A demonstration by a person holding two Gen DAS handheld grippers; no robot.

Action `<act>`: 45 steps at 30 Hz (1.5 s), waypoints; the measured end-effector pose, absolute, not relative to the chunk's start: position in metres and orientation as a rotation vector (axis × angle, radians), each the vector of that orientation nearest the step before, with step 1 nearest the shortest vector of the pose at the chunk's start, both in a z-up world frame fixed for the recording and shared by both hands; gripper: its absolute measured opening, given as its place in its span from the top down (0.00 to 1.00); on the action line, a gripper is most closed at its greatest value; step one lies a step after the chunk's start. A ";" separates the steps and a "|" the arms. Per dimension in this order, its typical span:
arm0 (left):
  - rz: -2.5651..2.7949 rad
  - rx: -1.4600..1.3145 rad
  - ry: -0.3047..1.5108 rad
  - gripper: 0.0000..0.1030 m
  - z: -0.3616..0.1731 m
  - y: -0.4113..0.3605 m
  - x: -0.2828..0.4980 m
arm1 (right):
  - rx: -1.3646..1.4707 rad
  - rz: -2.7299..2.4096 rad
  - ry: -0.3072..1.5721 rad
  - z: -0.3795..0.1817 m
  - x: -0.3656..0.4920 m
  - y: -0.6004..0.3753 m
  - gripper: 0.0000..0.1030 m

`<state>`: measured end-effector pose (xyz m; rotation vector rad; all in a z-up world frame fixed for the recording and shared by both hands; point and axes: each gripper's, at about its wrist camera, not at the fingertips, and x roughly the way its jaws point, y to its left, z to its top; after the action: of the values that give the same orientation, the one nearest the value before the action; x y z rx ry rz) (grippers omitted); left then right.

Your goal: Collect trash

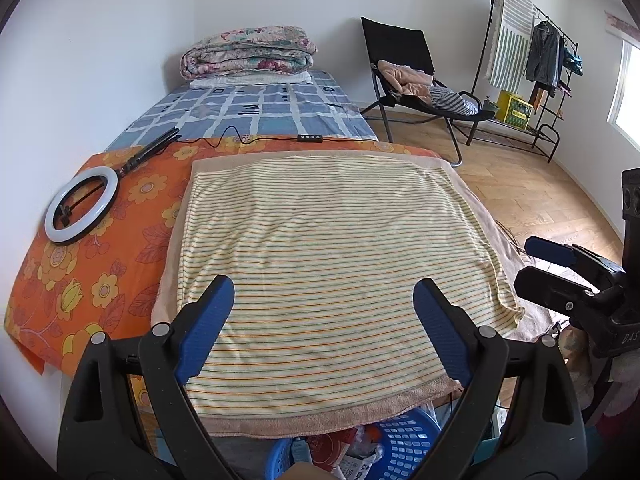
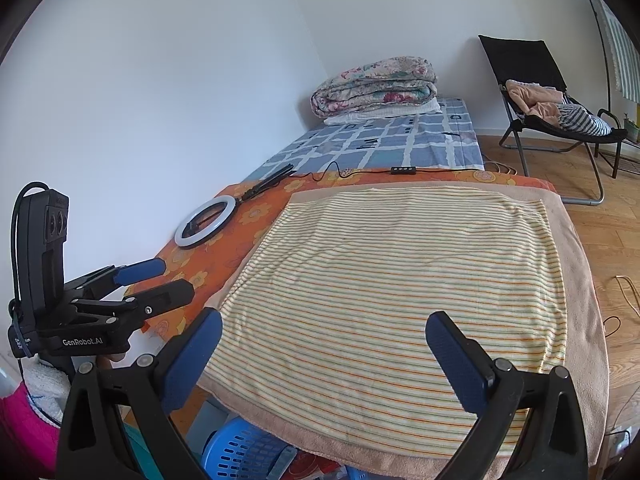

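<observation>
Blue-padded fingers of the left gripper stand wide apart with nothing between them, poised above the near part of a striped towel without touching it. Below and between those fingers, under the towel's near hem, sits a blue perforated basket holding wrappers and packaging, the trash visible in this scene. Off to the right of the left fingers the right gripper shows from the side. From its own camera, the right gripper's fingers are likewise spread wide and empty over the same towel, with the basket beneath its left finger. Beyond the left finger, on an orange floral sheet, lies a ring light.
</observation>
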<state>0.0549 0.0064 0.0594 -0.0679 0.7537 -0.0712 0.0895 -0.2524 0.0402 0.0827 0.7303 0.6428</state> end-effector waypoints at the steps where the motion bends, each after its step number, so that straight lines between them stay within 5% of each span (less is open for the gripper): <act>1: -0.072 -0.070 0.755 0.09 0.059 0.006 0.055 | 0.085 0.644 0.730 0.040 0.089 -0.253 0.00; 45: -0.069 -0.087 0.775 0.09 0.052 0.011 0.055 | 0.082 0.634 0.758 0.033 0.089 -0.253 0.00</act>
<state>0.0550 0.0110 0.0518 -0.0871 0.7749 -0.0694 0.0894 -0.2529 0.0328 0.0819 0.7585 0.6344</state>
